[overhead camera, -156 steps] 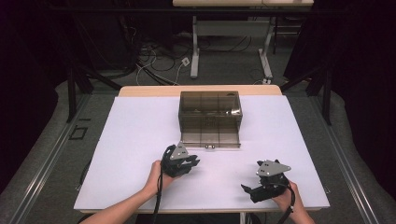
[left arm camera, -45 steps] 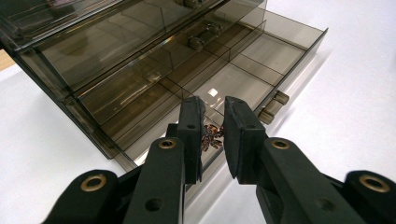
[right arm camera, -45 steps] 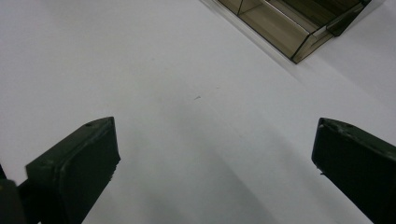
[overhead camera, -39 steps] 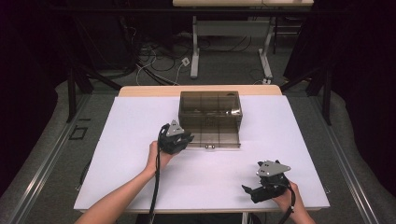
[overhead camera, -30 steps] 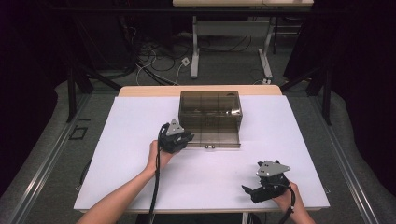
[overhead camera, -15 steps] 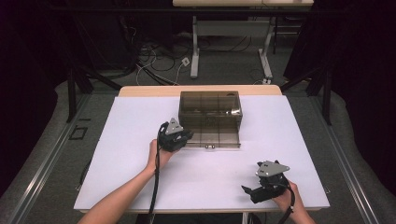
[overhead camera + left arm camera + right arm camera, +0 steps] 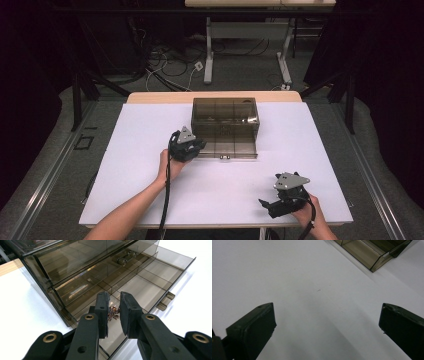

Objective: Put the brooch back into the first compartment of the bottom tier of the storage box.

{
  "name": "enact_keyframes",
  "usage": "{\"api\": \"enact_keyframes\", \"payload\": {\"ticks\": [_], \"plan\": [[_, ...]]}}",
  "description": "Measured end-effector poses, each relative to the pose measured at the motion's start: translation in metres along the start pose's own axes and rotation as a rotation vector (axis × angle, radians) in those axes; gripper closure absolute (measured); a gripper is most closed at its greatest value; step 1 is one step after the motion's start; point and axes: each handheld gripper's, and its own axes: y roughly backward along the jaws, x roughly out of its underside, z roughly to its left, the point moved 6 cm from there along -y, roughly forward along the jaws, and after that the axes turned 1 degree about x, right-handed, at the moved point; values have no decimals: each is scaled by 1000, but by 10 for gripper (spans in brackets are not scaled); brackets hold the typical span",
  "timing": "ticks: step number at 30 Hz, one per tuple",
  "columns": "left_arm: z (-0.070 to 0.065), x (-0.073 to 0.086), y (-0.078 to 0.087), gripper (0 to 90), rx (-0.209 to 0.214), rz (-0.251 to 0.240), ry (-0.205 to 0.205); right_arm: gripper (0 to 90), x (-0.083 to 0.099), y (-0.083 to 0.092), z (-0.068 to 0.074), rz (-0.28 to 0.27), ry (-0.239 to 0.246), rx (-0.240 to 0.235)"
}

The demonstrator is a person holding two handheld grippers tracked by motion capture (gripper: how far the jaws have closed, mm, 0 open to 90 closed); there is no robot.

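A smoky see-through drawer box (image 7: pixel 225 114) stands at the table's far middle, its bottom drawer (image 7: pixel 235 148) pulled out toward me. My left gripper (image 7: pixel 199 146) hovers at the drawer's left front corner. In the left gripper view its jaws (image 7: pixel 114 311) stand close together over a front compartment (image 7: pixel 140 290), with a small reddish-brown sparkly trinket (image 7: pixel 113 313) pinched between the pads. My right gripper (image 7: pixel 266 205) rests low at the table's front right. Its jaws (image 7: pixel 327 322) are spread wide over bare white table with nothing between them.
The white table (image 7: pixel 150 125) reaches out on all sides of the box. The drawer has several divided compartments and a small handle (image 7: pixel 166 300) at its front. A metal fitting (image 7: pixel 125 258) lies deeper inside. Cables and desk legs lie on the floor beyond.
Since the oldest frame my left gripper has moved away from me, up to the drawer's left corner. Over the last second neither hand has moved.
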Motion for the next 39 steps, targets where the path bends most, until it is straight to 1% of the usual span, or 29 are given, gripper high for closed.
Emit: {"api": "enact_keyframes", "payload": {"ticks": [5, 8, 9, 11, 20, 21, 23, 26, 30, 32, 39], "plan": [[1, 2, -2, 768, 2, 12, 1, 1, 0, 0, 0, 2, -2, -1], [2, 4, -3, 768, 1, 16, 6, 1, 0, 0, 0, 3, 1, -3], [2, 4, -3, 769, 4, 18, 14, 1, 1, 0, 0, 4, -2, -3], [3, 5, -4, 767, 3, 22, 8, 1, 1, 0, 0, 5, -4, -1], [4, 7, -7, 767, 4, 34, 19, 1, 1, 0, 0, 4, -6, -1], [4, 8, -7, 767, 3, 40, 17, 1, 1, 0, 0, 3, -4, -8], [5, 9, -7, 767, 3, 43, 17, 1, 1, 0, 0, 5, -5, -1], [5, 10, -7, 767, 2, 49, 20, 1, 1, 0, 0, 4, -4, -7], [5, 10, -8, 768, 0, 55, 20, 1, 1, 1, 0, 4, -4, 0], [5, 11, -9, 768, -1, 57, 22, 1, 1, 1, 0, 4, 2, -4], [5, 12, -10, 768, 6, 71, 16, 1, 1, 1, 0, 4, 3, -4]]}}
